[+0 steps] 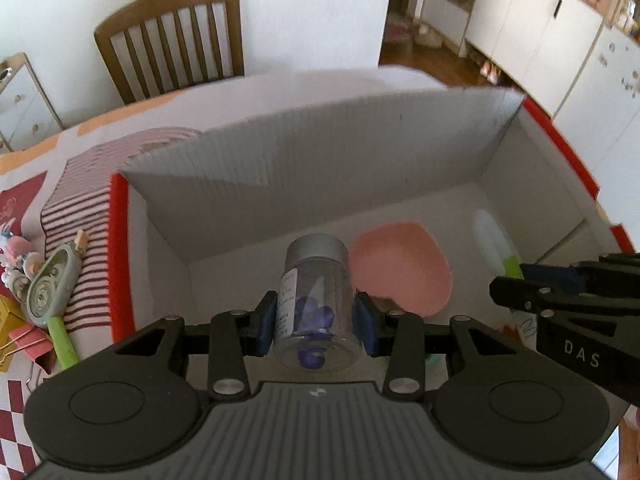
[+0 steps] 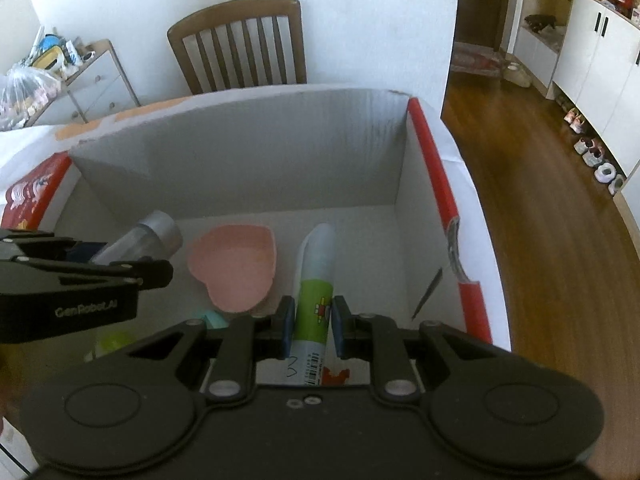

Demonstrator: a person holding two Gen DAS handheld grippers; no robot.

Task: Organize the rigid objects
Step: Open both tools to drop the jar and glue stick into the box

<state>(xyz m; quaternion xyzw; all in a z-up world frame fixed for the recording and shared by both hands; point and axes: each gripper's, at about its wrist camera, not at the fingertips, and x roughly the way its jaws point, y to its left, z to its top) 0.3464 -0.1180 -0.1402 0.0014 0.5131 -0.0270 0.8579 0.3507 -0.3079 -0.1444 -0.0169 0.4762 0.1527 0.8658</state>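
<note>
— Leftmost, what lies outside the box?

— On the patterned tabletop (image 1: 92, 184), you have a grey-green tape dispenser (image 1: 52, 284) and a pink binder clip (image 1: 30, 340) beside the red-edged cardboard box (image 1: 280, 168).

— And your left gripper (image 1: 316, 320)?

— Its jaws pinch a clear jar (image 1: 316, 296) with a silver lid and purple pieces inside, held over the box's left half.

— Further right?

— A pink heart-shaped dish (image 2: 234, 268) rests on the box floor, between your two grippers.

— Your right gripper (image 2: 310, 326)?

— Its jaws are pressed onto a white-and-green tube (image 2: 314, 280), held over the box's right half and pointing toward the far wall. A wooden chair (image 2: 240, 40) stands behind.
</note>
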